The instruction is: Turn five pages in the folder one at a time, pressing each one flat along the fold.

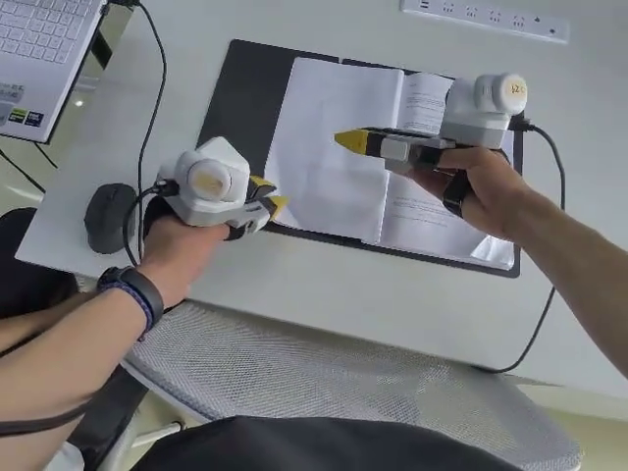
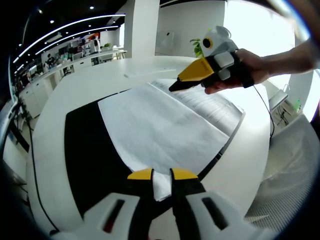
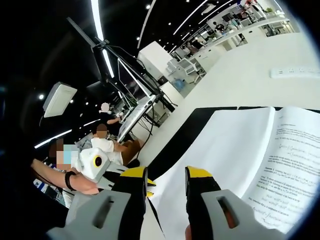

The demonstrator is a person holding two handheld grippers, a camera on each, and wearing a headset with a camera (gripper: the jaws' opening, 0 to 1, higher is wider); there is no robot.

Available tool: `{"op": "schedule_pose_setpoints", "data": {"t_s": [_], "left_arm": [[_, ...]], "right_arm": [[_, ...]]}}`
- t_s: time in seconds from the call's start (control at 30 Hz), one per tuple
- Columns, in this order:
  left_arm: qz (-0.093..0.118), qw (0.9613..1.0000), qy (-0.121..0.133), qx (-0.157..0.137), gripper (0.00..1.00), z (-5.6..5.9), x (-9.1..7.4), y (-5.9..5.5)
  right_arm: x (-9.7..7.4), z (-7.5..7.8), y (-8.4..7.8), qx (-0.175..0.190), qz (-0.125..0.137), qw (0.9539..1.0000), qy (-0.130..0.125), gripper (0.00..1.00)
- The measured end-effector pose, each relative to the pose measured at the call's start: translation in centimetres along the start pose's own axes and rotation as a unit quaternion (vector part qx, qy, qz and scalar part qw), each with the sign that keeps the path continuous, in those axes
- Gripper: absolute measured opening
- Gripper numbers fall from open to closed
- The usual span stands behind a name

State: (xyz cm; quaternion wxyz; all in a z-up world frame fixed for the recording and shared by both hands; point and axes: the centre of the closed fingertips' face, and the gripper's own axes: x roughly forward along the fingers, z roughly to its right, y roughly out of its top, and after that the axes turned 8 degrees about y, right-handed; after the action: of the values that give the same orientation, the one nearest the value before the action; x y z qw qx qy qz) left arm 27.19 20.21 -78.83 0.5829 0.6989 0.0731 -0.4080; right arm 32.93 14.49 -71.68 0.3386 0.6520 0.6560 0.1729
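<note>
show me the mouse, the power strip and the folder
mouse (image 1: 108, 216), head view, middle of its dark top
power strip (image 1: 486, 18), head view, middle of its white face
folder (image 1: 240, 98), head view, bare black cover at its left side

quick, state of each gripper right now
left gripper: jaws nearly together around the page corner, grip cannot be told
right gripper: open, holding nothing

Right tool (image 3: 167, 182) jaws apart over blank page (image 3: 230, 145); printed page (image 3: 292, 155) alongside
</note>
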Motion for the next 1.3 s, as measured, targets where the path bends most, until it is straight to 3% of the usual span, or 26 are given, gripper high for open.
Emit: {"op": "schedule_pose_setpoints", "data": {"t_s": [0.33, 0.37, 0.73, 0.87, 0.93, 1.1, 1.2, 1.3], "left_arm": [[-0.031, 0.9994, 0.005, 0.016, 0.06, 0.1, 0.9, -2.4], [-0.024, 0.9995, 0.01, 0.019, 0.05, 0.0, 0.9, -2.2], [-0.027, 0.9991, 0.012, 0.032, 0.05, 0.1, 0.8, -2.3], [-0.028, 0.9992, 0.012, 0.027, 0.06, 0.1, 0.8, -2.2], [-0.03, 0.9991, 0.011, 0.029, 0.06, 0.1, 0.8, -2.2], [-0.033, 0.9992, 0.003, 0.025, 0.08, 0.3, 0.8, -2.2], [-0.034, 0.9991, 0.006, 0.026, 0.08, 0.3, 0.7, -2.2], [-0.034, 0.9992, 0.007, 0.021, 0.08, 0.4, 0.6, -2.1]], "right_arm": [[-1.2, 1.2, -1.1, 0.011, 0.003, 0.9999, -0.012, 0.28], [-1.3, 1.3, -1.2, 0.012, 0.002, 0.9998, -0.013, 0.27], [-2.5, 3.8, -0.9, 0.009, 0.002, 0.9996, -0.026, 0.24], [-2.5, 5.1, -0.4, 0.01, 0.001, 0.9995, -0.029, 0.22], [-2.6, 6.8, 0.4, 0.009, 0.0, 0.9994, -0.033, 0.21], [-2.7, 8.9, 1.8, 0.006, 0.005, 0.9993, -0.037, 0.19], [-2.7, 10.5, 1.7, 0.009, 0.009, 0.9987, -0.05, 0.17], [-2.7, 11.0, 1.3, 0.011, 0.013, 0.9983, -0.056, 0.16]]}}
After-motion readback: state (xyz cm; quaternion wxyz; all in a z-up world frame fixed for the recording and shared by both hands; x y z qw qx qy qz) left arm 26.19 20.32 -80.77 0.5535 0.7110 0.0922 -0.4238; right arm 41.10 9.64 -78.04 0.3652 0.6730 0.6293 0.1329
